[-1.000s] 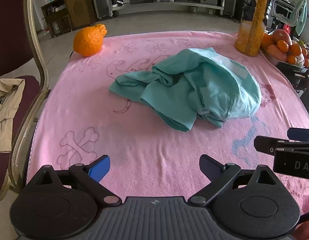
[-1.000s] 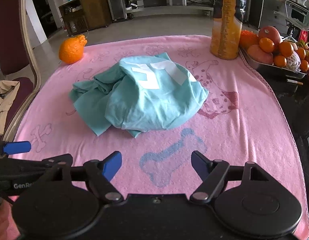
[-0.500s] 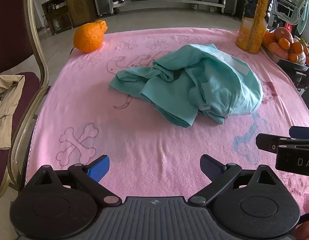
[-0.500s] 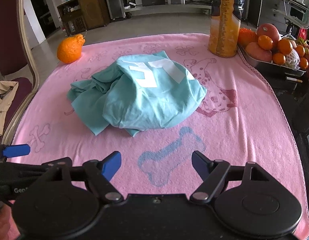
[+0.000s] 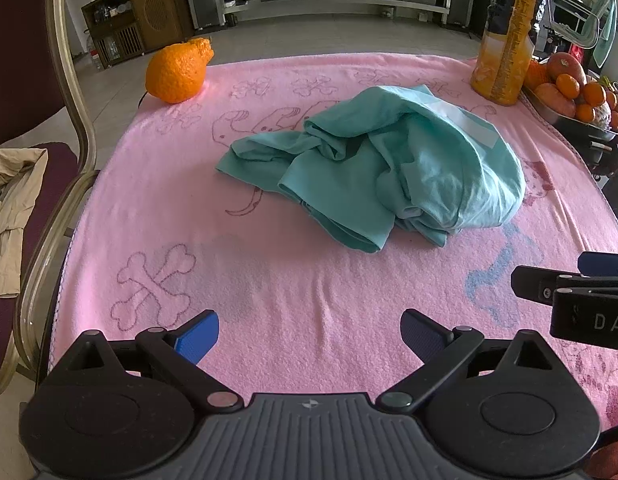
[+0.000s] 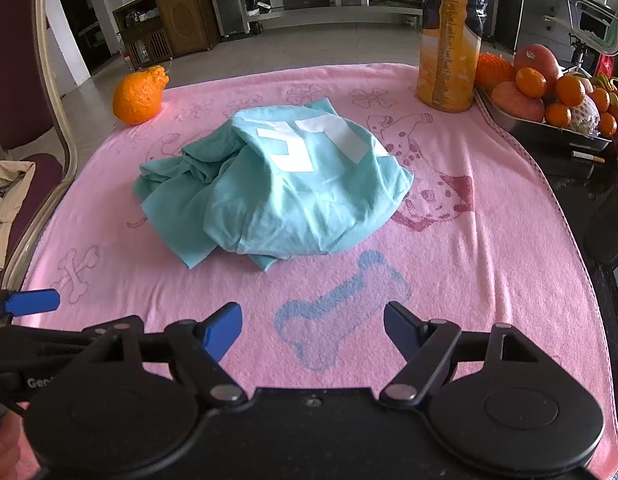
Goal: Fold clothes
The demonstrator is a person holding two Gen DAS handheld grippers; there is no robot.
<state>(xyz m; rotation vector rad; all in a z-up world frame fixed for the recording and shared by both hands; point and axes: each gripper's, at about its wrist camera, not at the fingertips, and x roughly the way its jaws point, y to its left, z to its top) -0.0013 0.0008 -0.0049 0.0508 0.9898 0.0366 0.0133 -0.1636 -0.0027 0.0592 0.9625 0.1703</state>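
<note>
A teal T-shirt point(image 5: 389, 168) with white lettering lies crumpled in a heap in the middle of the pink towel point(image 5: 269, 280); it also shows in the right wrist view point(image 6: 285, 192). My left gripper point(image 5: 309, 334) is open and empty, low over the towel's near edge, short of the shirt. My right gripper point(image 6: 313, 328) is open and empty, over the blue bone print, also short of the shirt. The right gripper's side shows at the right edge of the left wrist view point(image 5: 569, 292).
A large orange fruit point(image 5: 177, 72) sits at the towel's far left corner. A tall yellow bottle point(image 6: 449, 36) stands at the far right. A metal tray point(image 6: 521, 124) of fruit is beyond the right edge. A chair point(image 5: 49, 140) with beige cloth stands left.
Both grippers have moved slightly forward toward the shirt and stayed open. The shirt has not moved.
</note>
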